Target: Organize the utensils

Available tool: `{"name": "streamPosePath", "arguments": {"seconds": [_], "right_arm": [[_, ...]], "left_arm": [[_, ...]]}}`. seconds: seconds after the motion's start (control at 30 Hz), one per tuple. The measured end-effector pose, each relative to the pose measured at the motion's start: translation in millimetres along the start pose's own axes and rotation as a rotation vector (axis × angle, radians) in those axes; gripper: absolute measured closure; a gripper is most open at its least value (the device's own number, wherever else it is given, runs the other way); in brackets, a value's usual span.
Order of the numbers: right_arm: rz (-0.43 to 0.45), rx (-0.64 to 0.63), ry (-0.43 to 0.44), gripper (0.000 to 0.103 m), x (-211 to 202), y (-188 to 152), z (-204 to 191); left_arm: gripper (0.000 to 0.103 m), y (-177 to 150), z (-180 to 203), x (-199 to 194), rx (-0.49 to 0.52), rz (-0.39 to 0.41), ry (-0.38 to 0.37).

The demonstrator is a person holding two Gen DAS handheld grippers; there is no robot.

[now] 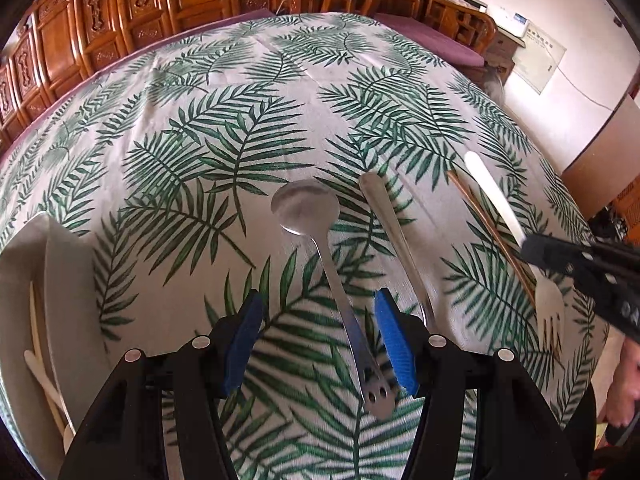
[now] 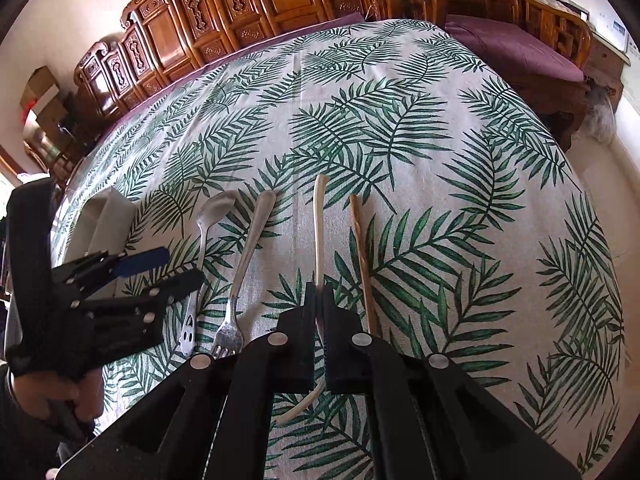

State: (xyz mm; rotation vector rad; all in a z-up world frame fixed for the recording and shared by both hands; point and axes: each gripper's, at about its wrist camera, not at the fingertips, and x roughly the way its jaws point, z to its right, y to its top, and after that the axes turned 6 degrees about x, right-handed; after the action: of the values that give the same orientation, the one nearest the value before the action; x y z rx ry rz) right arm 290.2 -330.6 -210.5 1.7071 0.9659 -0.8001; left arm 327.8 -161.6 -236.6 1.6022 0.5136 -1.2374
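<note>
A metal spoon lies on the leaf-print tablecloth, its handle running back between the blue pads of my left gripper. That gripper is open and neither pad touches the handle. Beside the spoon on the right lies a metal fork, then a wooden chopstick. My right gripper is shut on a white plastic fork, seen in the left wrist view as white plastic fork with the right gripper on its middle. In the right wrist view the spoon, metal fork and chopstick lie side by side.
A white organizer tray stands at the left edge of the table and holds pale utensils. It shows again as the tray behind my left gripper. Carved wooden chairs line the far side. A hand holds the left tool.
</note>
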Motion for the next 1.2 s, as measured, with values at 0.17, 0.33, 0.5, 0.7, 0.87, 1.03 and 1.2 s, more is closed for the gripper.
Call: {"name": "streamPosePath", "arguments": {"seconds": [0.17,0.33,0.5,0.7,0.87,1.03,1.2], "right_arm": [[-0.004,0.013,0.003,0.099,0.1,-3.9,5.2],[-0.005,0.004,0.003,0.099,-0.1,-6.8,4.7],[-0.010,-0.006,0.004,0.099,0.7,-9.1,2.1],[-0.005,-0.018,0.006,0.099,-3.9,-12.4,-5.3],[0.003,-0.030,0.012,0.099,-9.7,-14.5,-16.3],[0.017,-0.055,0.021,0.099,-16.0,-14.0,-34.7],[0.031,-0.081,0.035,0.099,-22.5,-11.6,-56.2]], "left_arm": [[0.050,10.8,-5.5,9.8,-0.021,-0.013,-0.002],[0.062,20.8,-6.7,15.3,-0.022,-0.013,0.014],[0.095,24.1,-7.0,16.0,-0.010,-0.024,0.039],[0.099,17.3,-18.3,1.4,-0.037,-0.012,0.029],[0.102,10.4,-27.4,-27.4,-0.059,0.035,0.013],[0.102,3.6,-32.7,-55.2,-0.054,0.080,0.011],[0.102,-1.4,-42.1,-86.8,-0.060,0.130,0.011]]}}
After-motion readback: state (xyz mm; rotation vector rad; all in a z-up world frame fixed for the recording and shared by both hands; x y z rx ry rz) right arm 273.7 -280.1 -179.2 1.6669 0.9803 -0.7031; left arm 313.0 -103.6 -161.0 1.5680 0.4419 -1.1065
